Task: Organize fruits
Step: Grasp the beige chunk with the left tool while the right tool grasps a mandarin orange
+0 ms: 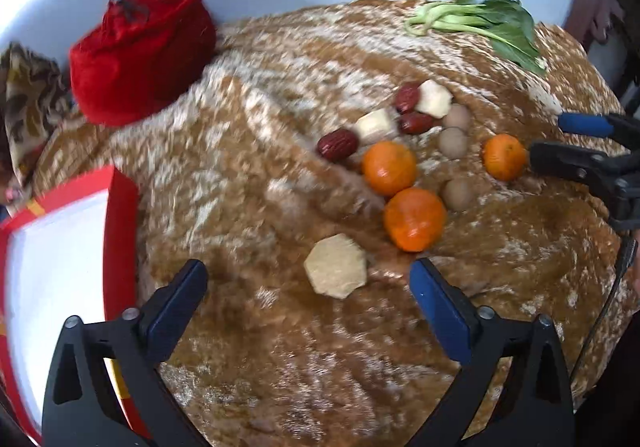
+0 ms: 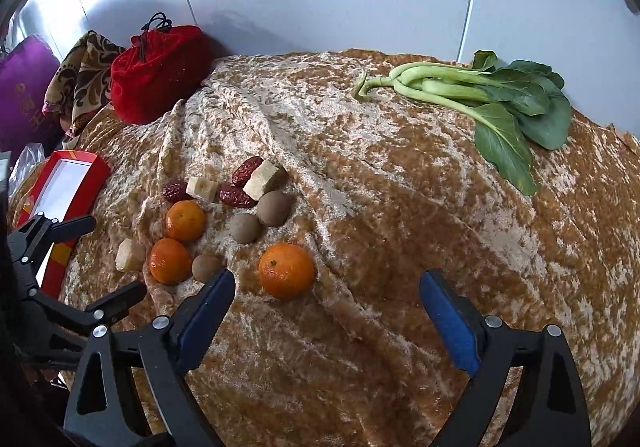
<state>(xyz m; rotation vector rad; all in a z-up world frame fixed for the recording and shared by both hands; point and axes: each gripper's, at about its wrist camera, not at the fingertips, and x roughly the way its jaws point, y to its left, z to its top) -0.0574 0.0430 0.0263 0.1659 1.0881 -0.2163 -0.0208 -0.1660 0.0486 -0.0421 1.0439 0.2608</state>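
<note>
Ahead of both spread, empty grippers, left gripper (image 1: 308, 279) and right gripper (image 2: 326, 289), 3 round orange tangerines (image 2: 286, 270) lay unsorted, red-rimmed cardboard box (image 1: 120, 207) unfilled.

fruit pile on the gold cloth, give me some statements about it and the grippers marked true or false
1. Three oranges lie on the cloth: one apart from the pile, two more within it. True.
2. The left gripper is shut on a pale chunk. False: its fingers stand wide apart, and the chunk lies loose between them.
3. The leafy greens sit inside the red box. False: they lie on the cloth far from the red box.
4. The right gripper holds nothing. True.
5. A red velvet pouch sits at the cloth's far left edge. True.
</note>
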